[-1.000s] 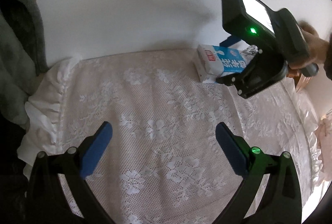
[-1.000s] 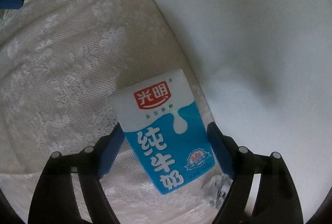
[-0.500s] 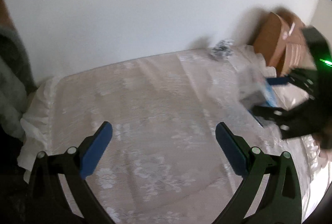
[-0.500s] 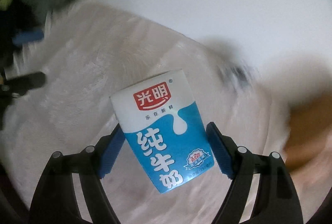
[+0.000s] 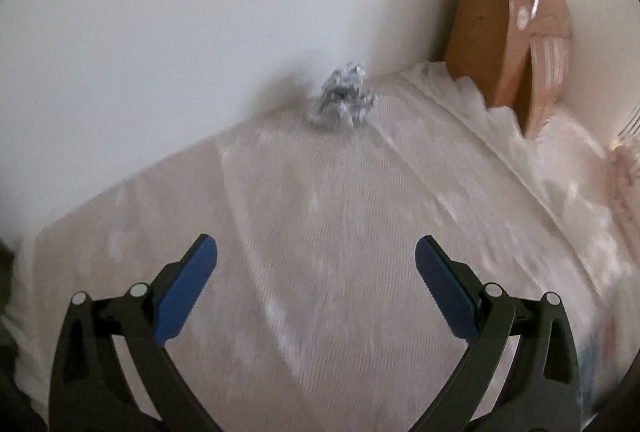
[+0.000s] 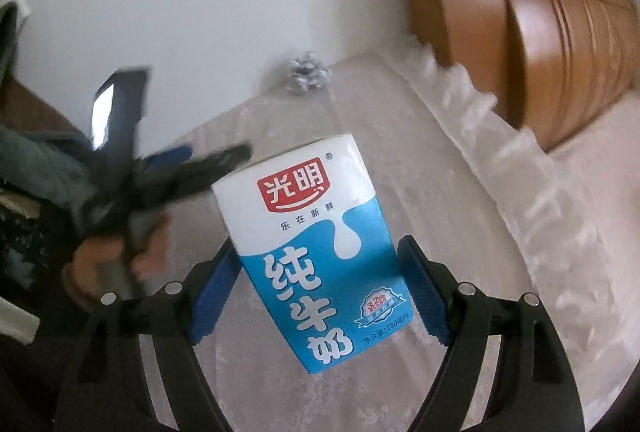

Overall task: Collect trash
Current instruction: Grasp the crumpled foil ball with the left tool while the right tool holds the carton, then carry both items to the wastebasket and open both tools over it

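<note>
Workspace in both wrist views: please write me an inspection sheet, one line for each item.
Surface: white lace cover, blurred.
Job's things: milk carton held off the cover; crumpled foil ball by the wall.
Clutter: nothing seen.
Grippers: left gripper open, empty; right gripper shut on the carton.
Cables: nothing seen.
Surroundings: white wall, brown headboard.

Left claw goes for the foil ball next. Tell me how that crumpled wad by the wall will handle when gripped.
The crumpled foil wad looks light and would probably crush further under the pads. Its jagged surface should resist slipping. Lying on soft lace bedding, it may skid or tumble if nudged.
</note>
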### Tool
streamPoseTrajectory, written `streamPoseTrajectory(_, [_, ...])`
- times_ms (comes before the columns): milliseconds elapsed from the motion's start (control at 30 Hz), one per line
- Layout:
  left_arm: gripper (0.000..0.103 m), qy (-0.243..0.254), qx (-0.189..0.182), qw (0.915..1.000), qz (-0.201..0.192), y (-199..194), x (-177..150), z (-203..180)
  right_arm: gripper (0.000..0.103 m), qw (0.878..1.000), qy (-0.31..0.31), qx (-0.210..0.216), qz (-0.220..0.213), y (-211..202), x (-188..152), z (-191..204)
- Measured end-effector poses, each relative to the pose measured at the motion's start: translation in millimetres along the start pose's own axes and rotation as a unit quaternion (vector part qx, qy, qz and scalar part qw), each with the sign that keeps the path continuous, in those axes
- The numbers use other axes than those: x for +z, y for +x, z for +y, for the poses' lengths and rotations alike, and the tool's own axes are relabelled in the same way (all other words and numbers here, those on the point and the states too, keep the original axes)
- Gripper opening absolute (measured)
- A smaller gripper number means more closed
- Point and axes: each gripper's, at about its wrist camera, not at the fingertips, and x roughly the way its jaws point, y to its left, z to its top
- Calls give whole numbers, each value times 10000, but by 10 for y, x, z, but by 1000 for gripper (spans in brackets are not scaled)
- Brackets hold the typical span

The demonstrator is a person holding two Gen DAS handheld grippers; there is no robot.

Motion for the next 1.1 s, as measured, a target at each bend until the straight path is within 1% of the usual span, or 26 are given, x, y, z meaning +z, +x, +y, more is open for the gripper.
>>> streamPoseTrajectory(167, [95,355,518,9977,-258,451,432,-164,79,9995,306,21,-54,-104,-106,-138])
streamPoseTrajectory(200, [95,382,647,9968,-286,539,511,-182,79,9992,385,40,-73,-119,-137,-177])
streamPoseTrajectory(300, [95,469,872,9946,-310,765,692,-233,79,9984,555,114,-87,-159,-225,-251])
streamPoseTrajectory(367, [95,560,982,9930,-332,878,772,-268,79,9980,616,130,-83,-152,-243,-272])
streamPoseTrajectory(467, [95,697,1038,9916,-318,1010,839,-300,79,9973,708,192,-39,-143,-259,-295])
streamPoseTrajectory(500, [90,746,1034,9913,-313,1038,853,-309,79,9970,733,235,-22,-133,-260,-299])
streamPoseTrajectory(533, [78,786,1016,9913,-304,1055,862,-316,79,9970,737,245,-16,-122,-247,-300])
streamPoseTrajectory(567, [71,829,983,9914,-257,1075,874,-323,79,9971,715,259,-13,-120,-245,-292])
streamPoseTrajectory(633, [44,872,921,9918,-137,1111,894,-327,79,9972,691,280,-17,-98,-226,-291])
streamPoseTrajectory(667, [42,876,882,9922,-88,1119,900,-320,79,9973,678,286,-22,-106,-229,-283])
streamPoseTrajectory(733, [39,829,896,9925,-119,1098,904,-294,79,9975,644,282,-37,-62,-206,-301])
streamPoseTrajectory(867, [38,762,887,9930,-137,945,860,-212,79,9978,601,260,-80,-74,-210,-302])
streamPoseTrajectory(1033, [38,628,715,9952,-209,469,668,-113,79,9980,574,230,-139,-166,-256,-275])
streamPoseTrajectory(1100, [38,568,652,9960,-242,207,567,-65,80,9980,557,237,-169,-232,-300,-241])
